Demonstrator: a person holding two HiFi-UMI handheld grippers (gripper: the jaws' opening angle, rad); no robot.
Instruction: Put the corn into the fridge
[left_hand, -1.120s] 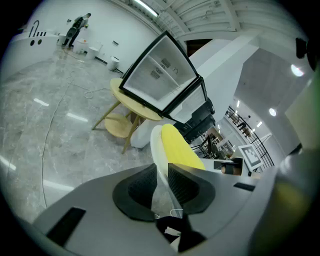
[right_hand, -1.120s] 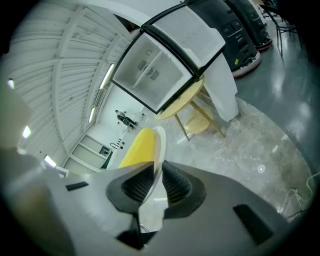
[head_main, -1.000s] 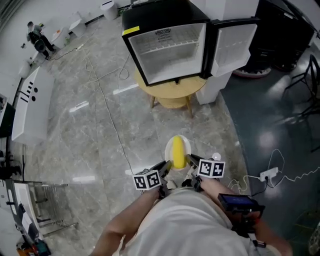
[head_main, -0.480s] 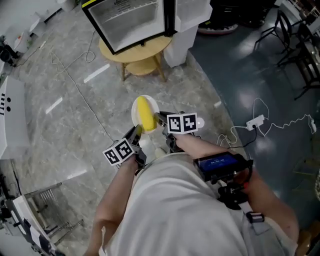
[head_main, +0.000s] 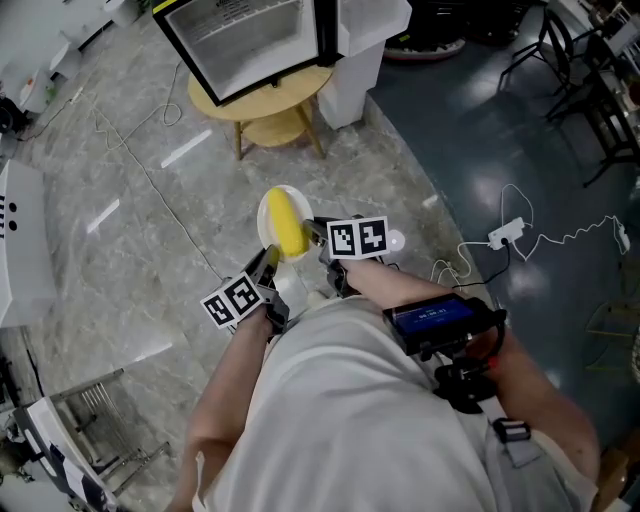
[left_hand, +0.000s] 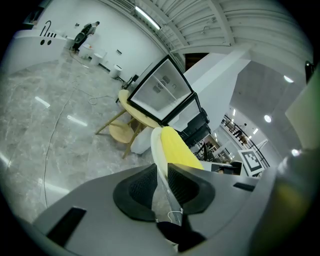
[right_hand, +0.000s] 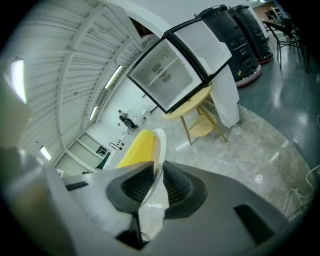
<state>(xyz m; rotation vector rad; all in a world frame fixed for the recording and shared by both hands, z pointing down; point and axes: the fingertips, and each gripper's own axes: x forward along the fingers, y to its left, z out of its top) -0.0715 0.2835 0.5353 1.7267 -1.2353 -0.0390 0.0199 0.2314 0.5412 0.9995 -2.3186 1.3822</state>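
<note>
A yellow corn cob (head_main: 290, 222) lies on a white plate (head_main: 267, 212) held in the air in front of the person. My left gripper (head_main: 272, 262) is shut on the plate's left rim (left_hand: 158, 160), and the corn (left_hand: 177, 147) shows just past its jaws. My right gripper (head_main: 312, 232) is shut on the plate's right rim (right_hand: 157, 160), with the corn (right_hand: 137, 148) to the left of its pads. The small black fridge (head_main: 240, 40) stands open on a round wooden table (head_main: 270, 100) ahead, its white inside (left_hand: 162, 90) bare; the fridge (right_hand: 172, 75) also shows in the right gripper view.
The fridge door (head_main: 375, 22) swings out to the right. A white box (head_main: 345, 95) stands beside the table. Cables (head_main: 150, 180) trail over the marble floor, and a power strip (head_main: 503, 236) lies on the dark floor at right. Black chairs (head_main: 590, 90) stand far right.
The plate with the corn has risen a little and moved towards the fridge with both grippers. The head view has swung, so the fridge now sits at the top left edge.
</note>
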